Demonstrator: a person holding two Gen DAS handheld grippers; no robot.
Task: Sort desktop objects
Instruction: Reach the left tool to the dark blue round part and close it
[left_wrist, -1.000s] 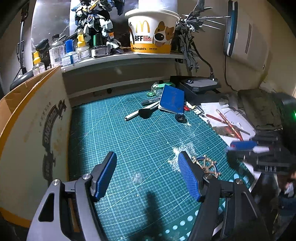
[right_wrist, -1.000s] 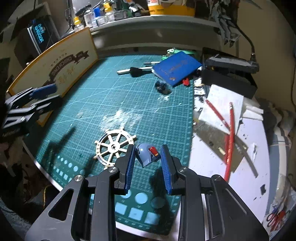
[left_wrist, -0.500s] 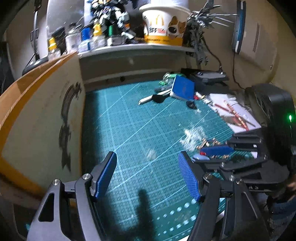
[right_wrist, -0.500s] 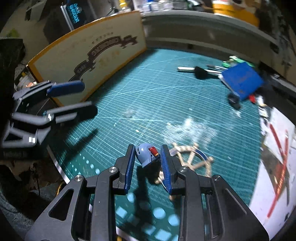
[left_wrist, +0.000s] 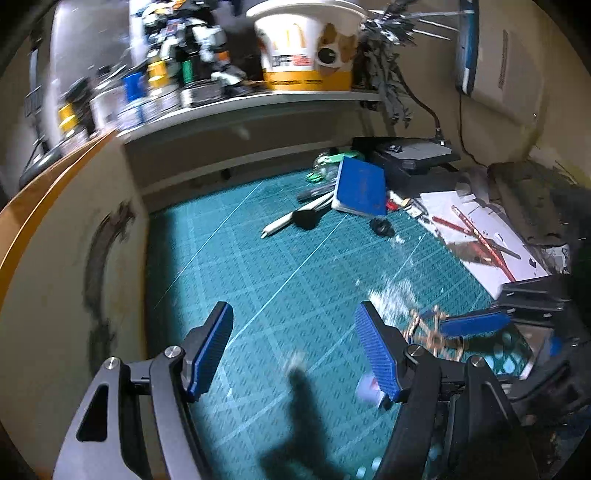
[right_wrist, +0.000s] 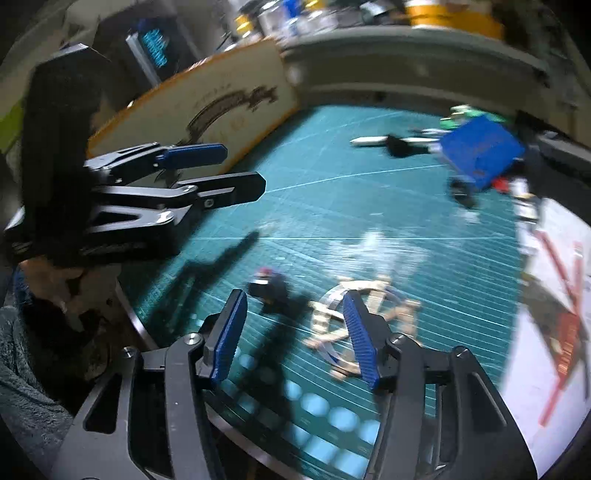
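A small blue model part with a red spot lies on the green cutting mat, just beyond my right gripper. That gripper's jaws are opening and nothing sits between its pads. In the left wrist view the part shows blurred beside the right finger of my left gripper, which is open and empty above the mat. A wooden ship's wheel lies next to the part. Each gripper is in the other's view: the left gripper and the right gripper.
A blue notebook, a white pen and a black knob lie at the mat's far side. Red pencils rest on white paper at the right. A printed wooden board stands along the left. A shelf holds a paper bucket.
My right gripper has widened and let go of the small blue part, which now lies on the mat ahead of its fingers. Both views have shifted and blurred.
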